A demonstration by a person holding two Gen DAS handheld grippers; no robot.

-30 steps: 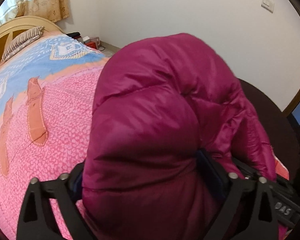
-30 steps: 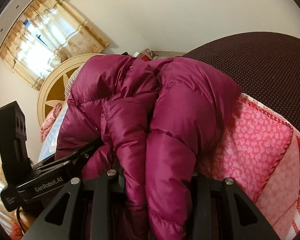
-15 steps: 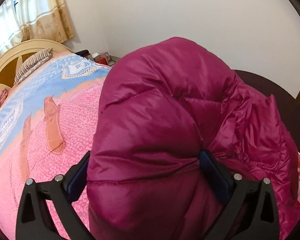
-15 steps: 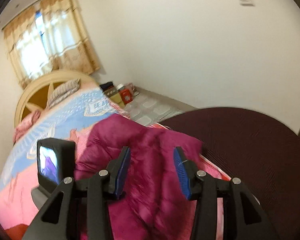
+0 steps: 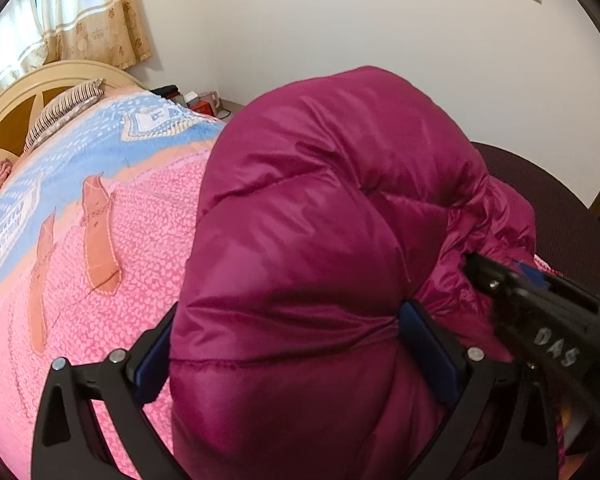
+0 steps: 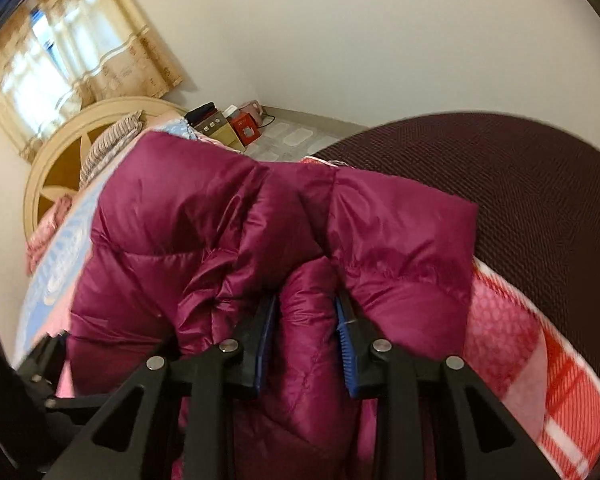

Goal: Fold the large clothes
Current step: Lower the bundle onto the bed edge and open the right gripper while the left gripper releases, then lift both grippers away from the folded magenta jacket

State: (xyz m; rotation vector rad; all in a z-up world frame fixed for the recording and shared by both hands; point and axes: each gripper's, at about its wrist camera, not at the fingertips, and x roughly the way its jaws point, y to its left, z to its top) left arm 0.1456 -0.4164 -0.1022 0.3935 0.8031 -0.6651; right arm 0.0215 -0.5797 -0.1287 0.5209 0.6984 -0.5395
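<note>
A puffy magenta down jacket (image 5: 320,200) is bunched up on the bed. My left gripper (image 5: 292,344) is shut on a thick roll of it, which bulges out between the blue pads and hides the fingertips. My right gripper (image 6: 306,320) is at the jacket's (image 6: 220,220) right side. Its jaws are closing, and a narrow fold of the fabric fills the gap between its blue pads (image 6: 346,332). In the left wrist view the right gripper's black body (image 5: 540,320) reaches into the jacket from the right.
The jacket lies on a pink and blue quilt (image 5: 100,260) covering the bed, with a cream headboard (image 5: 20,92) at the far end. A dark maroon textured surface (image 6: 500,180) curves along the right. Small boxes and a red item (image 6: 240,124) sit by the wall.
Half a second ago my right gripper was raised, open and empty above the jacket; now it is down with a fold between its pads. My left gripper has kept its hold.
</note>
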